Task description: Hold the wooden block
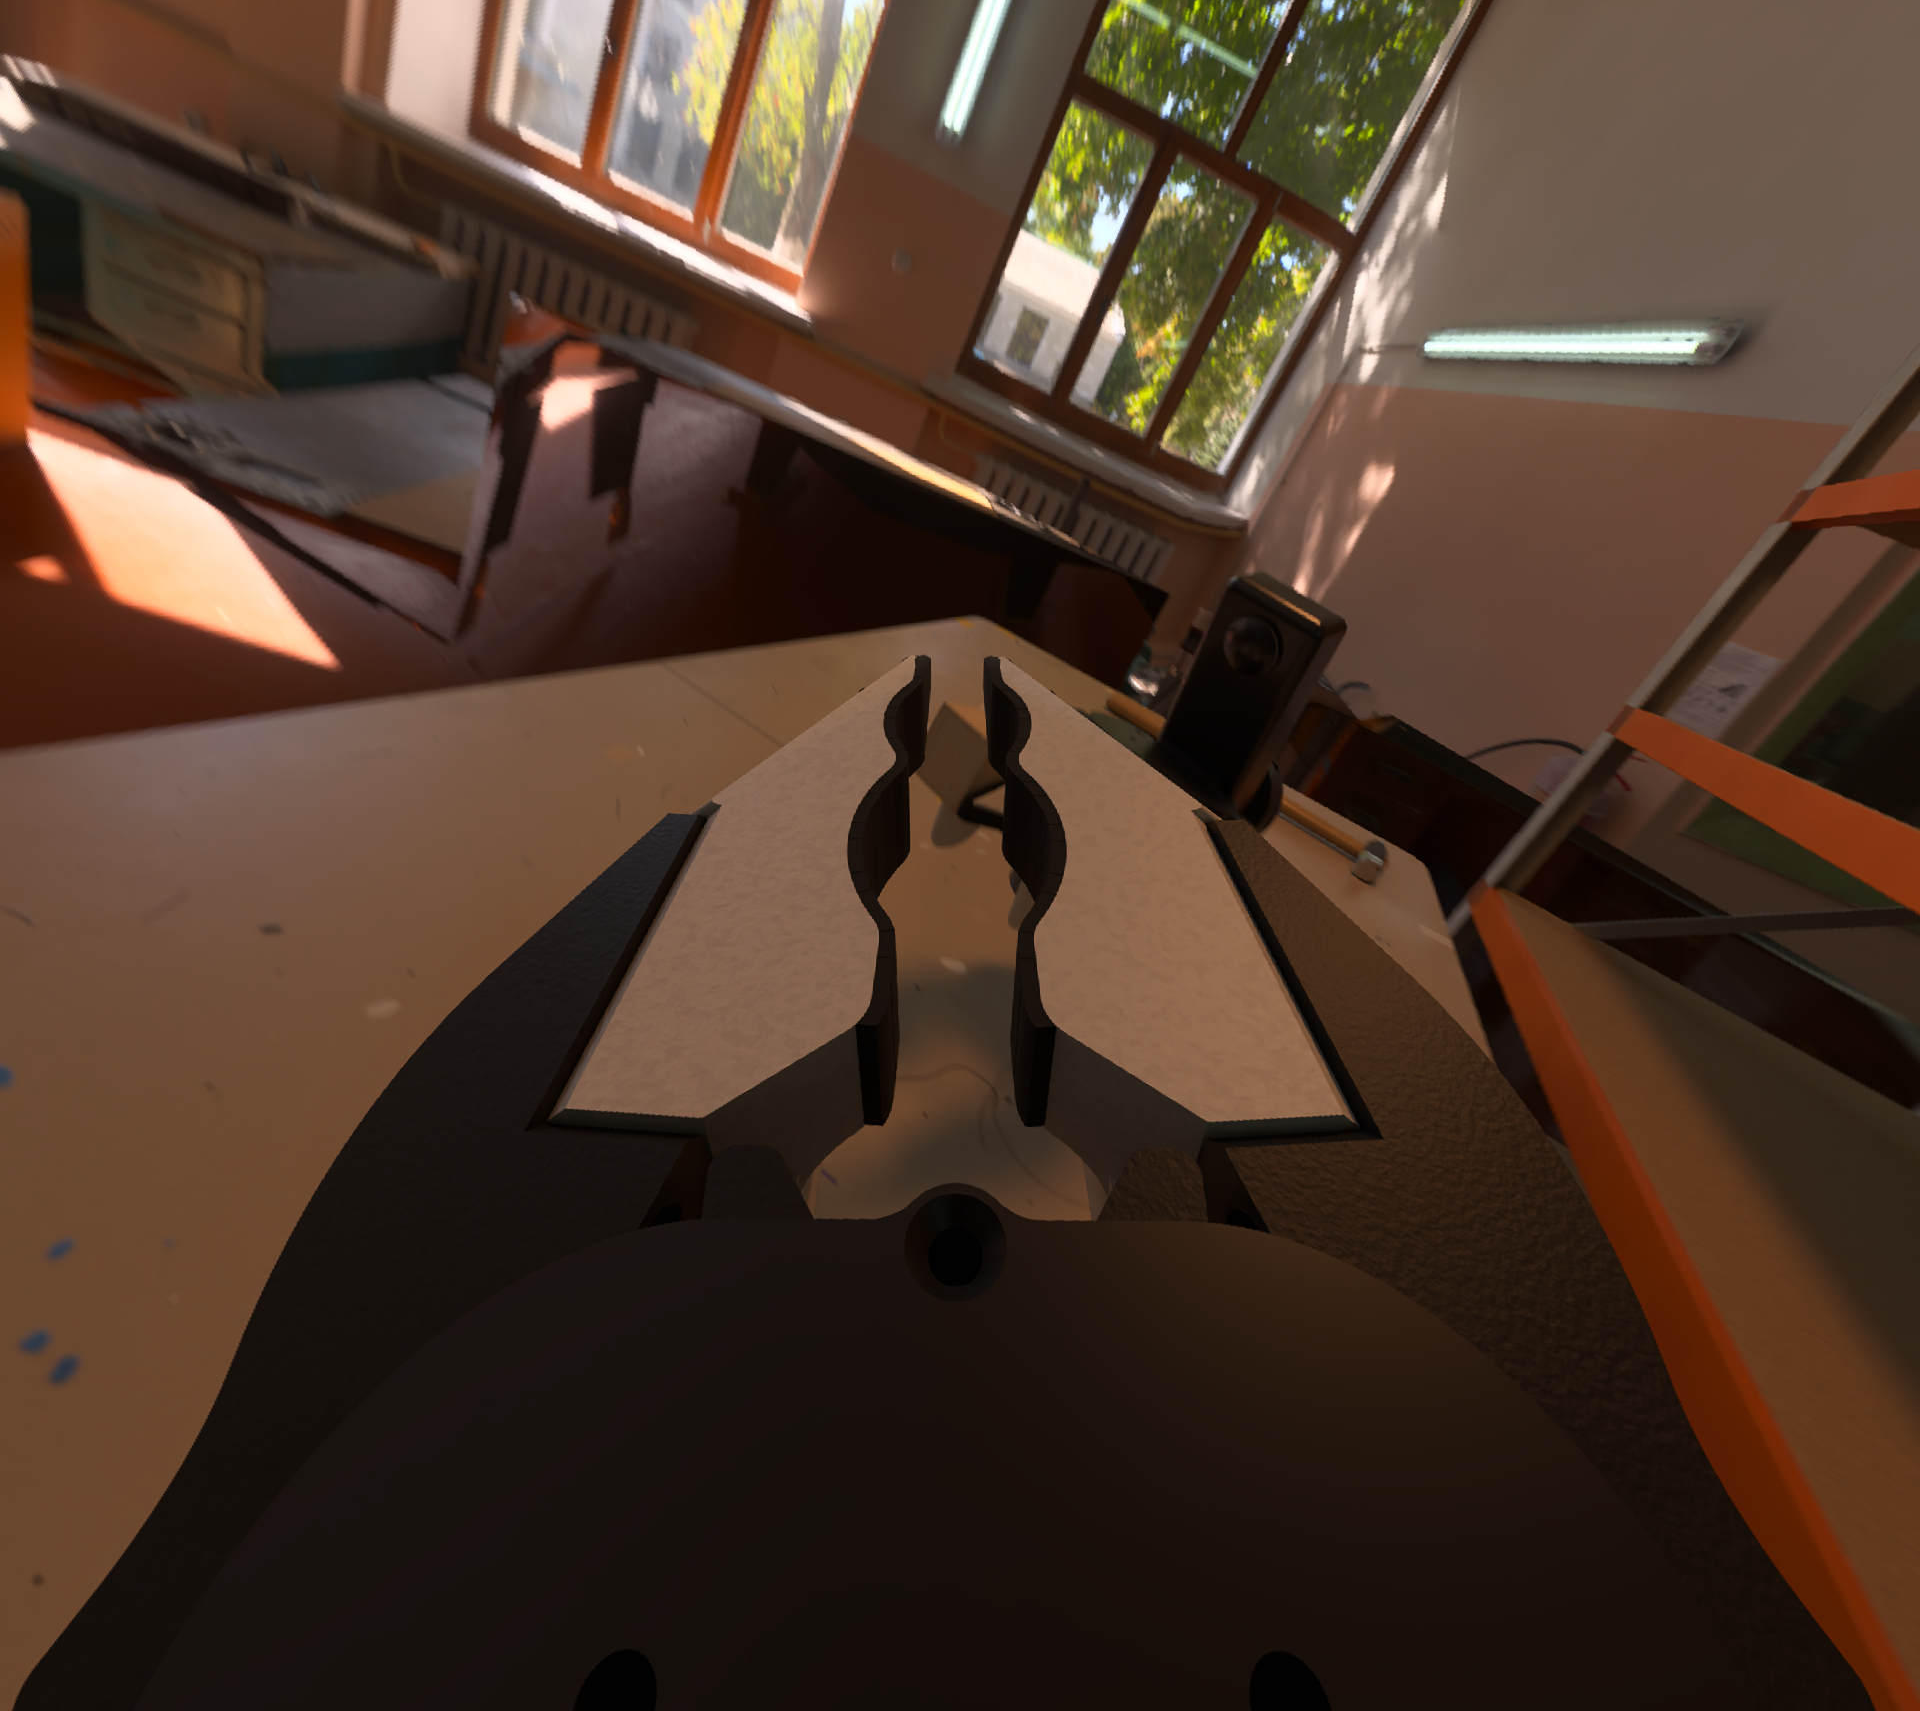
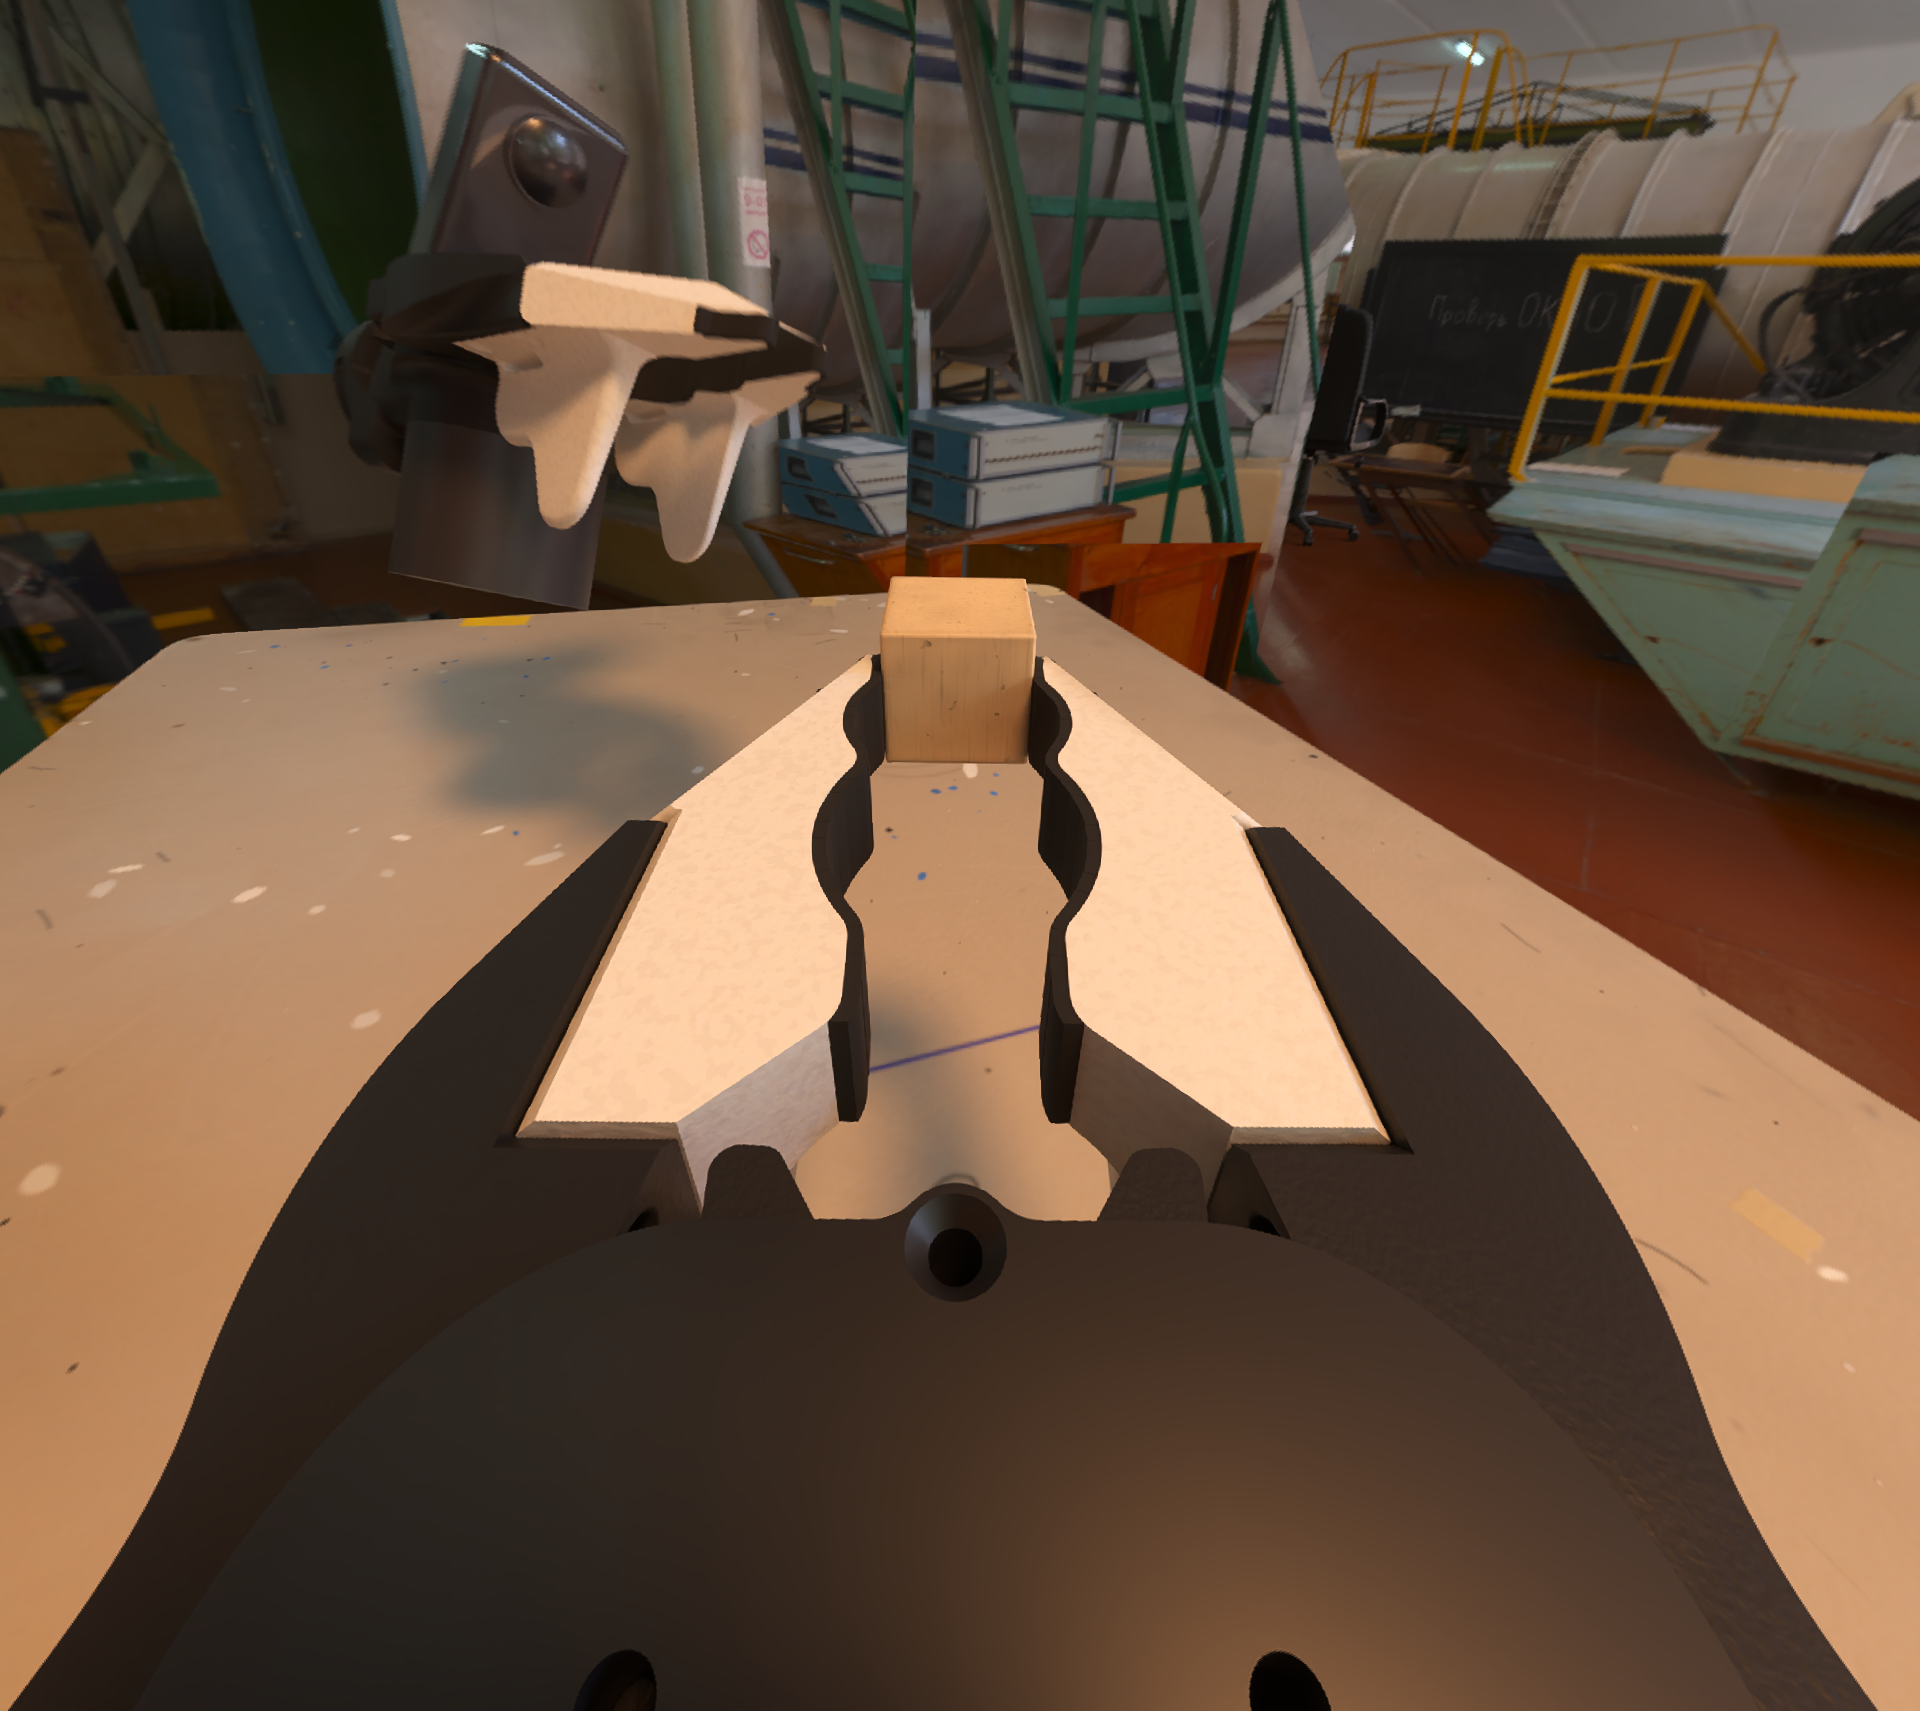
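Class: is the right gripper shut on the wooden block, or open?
Shut on it: the wooden block sits between the right gripper fingertips, both sides touching.

Paint-flecked table (image 2: 312, 934); wooden block (image 2: 957, 674)

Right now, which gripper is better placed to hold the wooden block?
Right. The wooden block sits squarely between the right gripper fingertips, touching or nearly touching both. The left gripper hovers apart above the table, nearly closed on nothing, block out of its view.
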Motion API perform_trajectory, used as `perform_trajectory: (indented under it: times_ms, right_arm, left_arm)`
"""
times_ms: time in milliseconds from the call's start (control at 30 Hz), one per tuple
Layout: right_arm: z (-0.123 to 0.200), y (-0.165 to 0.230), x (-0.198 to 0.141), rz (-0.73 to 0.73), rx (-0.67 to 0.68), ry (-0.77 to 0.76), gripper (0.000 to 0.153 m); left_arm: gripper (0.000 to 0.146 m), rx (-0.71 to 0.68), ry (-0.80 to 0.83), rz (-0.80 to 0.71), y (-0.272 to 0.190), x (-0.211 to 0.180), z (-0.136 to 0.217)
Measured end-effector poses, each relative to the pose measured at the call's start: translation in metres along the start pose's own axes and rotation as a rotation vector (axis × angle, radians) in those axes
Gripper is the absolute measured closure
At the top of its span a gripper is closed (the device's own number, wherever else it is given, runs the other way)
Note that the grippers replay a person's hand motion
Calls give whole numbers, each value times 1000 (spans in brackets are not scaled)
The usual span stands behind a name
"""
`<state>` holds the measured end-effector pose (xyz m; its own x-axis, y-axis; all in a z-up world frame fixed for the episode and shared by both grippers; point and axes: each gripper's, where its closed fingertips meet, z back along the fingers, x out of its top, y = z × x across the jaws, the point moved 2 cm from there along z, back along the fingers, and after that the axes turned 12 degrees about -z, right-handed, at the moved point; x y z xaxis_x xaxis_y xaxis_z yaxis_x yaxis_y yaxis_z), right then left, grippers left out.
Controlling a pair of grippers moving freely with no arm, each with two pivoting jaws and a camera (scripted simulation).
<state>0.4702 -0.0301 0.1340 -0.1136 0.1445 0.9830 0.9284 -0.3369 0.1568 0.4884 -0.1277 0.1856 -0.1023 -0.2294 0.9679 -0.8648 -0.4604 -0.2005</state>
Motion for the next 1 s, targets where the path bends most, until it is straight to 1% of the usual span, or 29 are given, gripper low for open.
perform_trajectory:
  times_ms: [167, 233, 367, 433, 467, 500, 567, 633, 733, 900, 1000]
  right_arm:
    - [-11, 5, 4, 50, -69, -25, 126]
    - [-15, 9, 3, 84, -71, -13, 126]
    - [-21, 14, -3, 121, -69, 30, 126]
    - [-23, 18, -8, 102, -24, 52, 126]
    - [-24, 21, -9, 89, 1, 54, 126]
    - [-25, 26, -11, 61, 56, 59, 126]
    - [-25, 38, -13, -8, 193, 66, 126]
    - [-24, 48, -14, -49, 290, 72, 126]
    - [-20, 59, -14, -91, 409, 73, 126]
    - [-18, 62, -17, -107, 443, 95, 126]
    - [-17, 57, -20, -88, 404, 114, 126]
  left_arm:
    - [136, 38, -118, -113, -12, 30, 2]
    - [136, 21, -162, -149, -20, 41, 1]
    - [136, 6, -179, -182, -26, 50, 1]
    - [136, 29, -202, -177, -24, 51, 2]
    - [136, 26, -208, -177, -24, 51, 3]
    - [136, 2, -212, -171, -25, 51, 3]
    - [136, -86, -233, -149, -31, 51, 4]
    - [136, -200, -268, -140, -38, 52, 7]
    - [136, -312, -318, -116, -42, 54, 12]
    - [135, -380, -357, -75, -42, 52, 17]
    - [135, -377, -304, -80, -42, 46, 14]
